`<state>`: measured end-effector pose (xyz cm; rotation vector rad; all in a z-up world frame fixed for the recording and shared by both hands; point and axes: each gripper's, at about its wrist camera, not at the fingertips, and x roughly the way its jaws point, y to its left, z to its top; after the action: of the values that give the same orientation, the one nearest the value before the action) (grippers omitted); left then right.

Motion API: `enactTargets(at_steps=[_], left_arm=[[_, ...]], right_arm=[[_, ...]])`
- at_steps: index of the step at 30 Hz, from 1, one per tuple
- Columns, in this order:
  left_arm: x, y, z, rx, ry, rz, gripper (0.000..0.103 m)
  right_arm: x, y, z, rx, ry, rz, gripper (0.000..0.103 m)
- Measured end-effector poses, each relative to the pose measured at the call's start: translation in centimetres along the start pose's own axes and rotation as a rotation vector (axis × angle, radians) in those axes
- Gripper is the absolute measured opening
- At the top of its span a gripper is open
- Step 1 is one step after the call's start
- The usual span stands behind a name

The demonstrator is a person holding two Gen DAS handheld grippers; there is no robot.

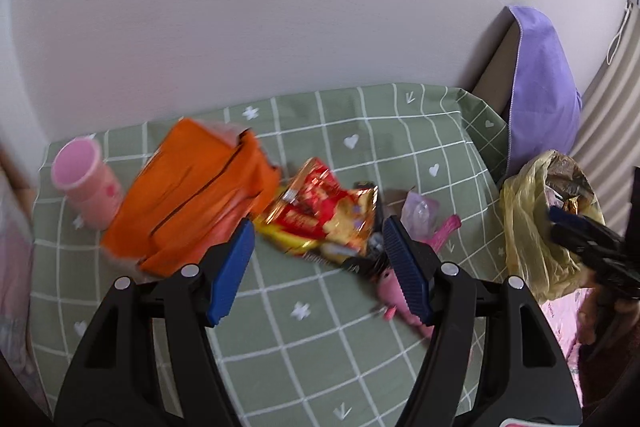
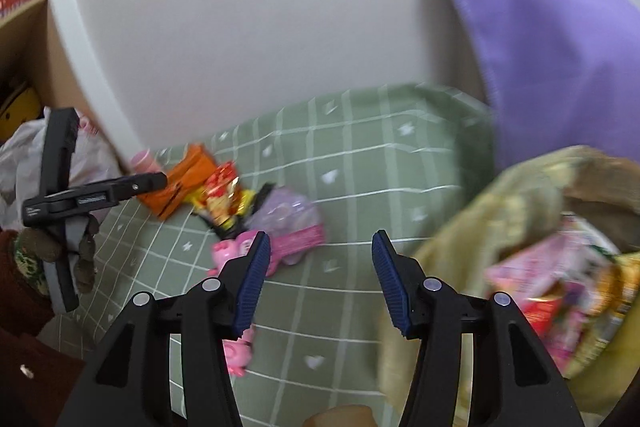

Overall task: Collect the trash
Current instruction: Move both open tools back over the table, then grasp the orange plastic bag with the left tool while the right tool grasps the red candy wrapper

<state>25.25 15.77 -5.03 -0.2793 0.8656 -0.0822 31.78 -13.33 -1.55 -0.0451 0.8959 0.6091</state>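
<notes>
Through the left wrist camera, your left gripper is hanging nearest, its fingers standing apart with nothing between them, aiming down at the green checked cloth covering the worktop. Just beyond the tips the red and gold snack wrapper is lying, touching an orange packet on one side, with a pink wrapper beside the other finger. A pink cup is standing upright at the far corner, and the yellow trash bag is sitting at the right edge.

Through the right wrist camera, your right gripper is also showing open, empty fingers, hovering next to the bag's mouth, which is already holding wrappers. The pink wrapper is lying by the left finger.

You are reaching for the next piece. I judge you should be lowering the left gripper over the snack wrapper's edge before closing.
</notes>
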Motion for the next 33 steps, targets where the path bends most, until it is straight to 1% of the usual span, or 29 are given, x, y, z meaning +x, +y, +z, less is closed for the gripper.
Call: enactTargets(at_steps=[3, 5, 10, 12, 15, 17, 20, 23, 25, 28, 29, 30, 31, 33], left_arm=[[-1.1, 1.1, -1.1, -0.021, 0.011, 0.015, 0.063], [-1.6, 1.6, -1.8, -0.023, 0.019, 0.024, 0.063], [-2.9, 2.8, -3.0, -0.035, 0.023, 0.062, 0.063], [-3.5, 3.3, -3.2, -0.034, 0.018, 0.077, 0.063], [-4.3, 3.9, -3.4, -0.029, 0.010, 0.095, 0.063], [-4.6, 4.4, -3.5, -0.034, -0.001, 0.103, 0.063], [-4.3, 4.9, -3.2, -0.057, -0.007, 0.084, 0.063], [-3.4, 4.4, -2.8, -0.056, -0.001, 0.023, 0.063], [-2.1, 3.4, -2.5, -0.045, 0.016, -0.022, 0.063], [0.1, 1.6, -1.7, -0.029, 0.048, -0.088, 0.063], [0.9, 0.8, -1.4, -0.014, 0.053, -0.094, 0.063], [1.4, 0.2, -1.2, -0.002, 0.052, -0.085, 0.063], [2.0, -0.4, -0.7, 0.010, 0.046, -0.058, 0.063], [2.1, -0.8, 0.2, 0.017, 0.022, -0.028, 0.063]], right_arm=[[3.3, 1.2, 0.1, -0.019, 0.067, 0.085, 0.050], [5.1, 2.2, 0.4, -0.055, 0.084, 0.113, 0.050], [9.5, 3.5, 1.3, -0.126, 0.122, 0.144, 0.049], [11.5, 3.2, 1.7, -0.120, 0.139, 0.148, 0.049], [13.4, 2.5, 1.8, -0.069, 0.186, 0.141, 0.049], [13.2, 2.3, 1.3, -0.049, 0.190, 0.161, 0.049], [12.5, 2.4, -0.3, -0.053, 0.199, 0.145, 0.049], [11.2, 2.5, -3.1, -0.044, 0.238, 0.144, 0.049], [10.4, 2.6, -4.5, -0.048, 0.248, 0.138, 0.049], [8.8, 2.8, -5.7, -0.057, 0.249, 0.135, 0.049], [8.2, 2.8, -5.8, -0.063, 0.240, 0.125, 0.049], [7.3, 2.7, -5.9, -0.076, 0.218, 0.103, 0.049], [6.8, 2.5, -5.8, -0.082, 0.206, 0.089, 0.049], [5.6, 1.9, -5.8, -0.085, 0.181, 0.047, 0.049]])
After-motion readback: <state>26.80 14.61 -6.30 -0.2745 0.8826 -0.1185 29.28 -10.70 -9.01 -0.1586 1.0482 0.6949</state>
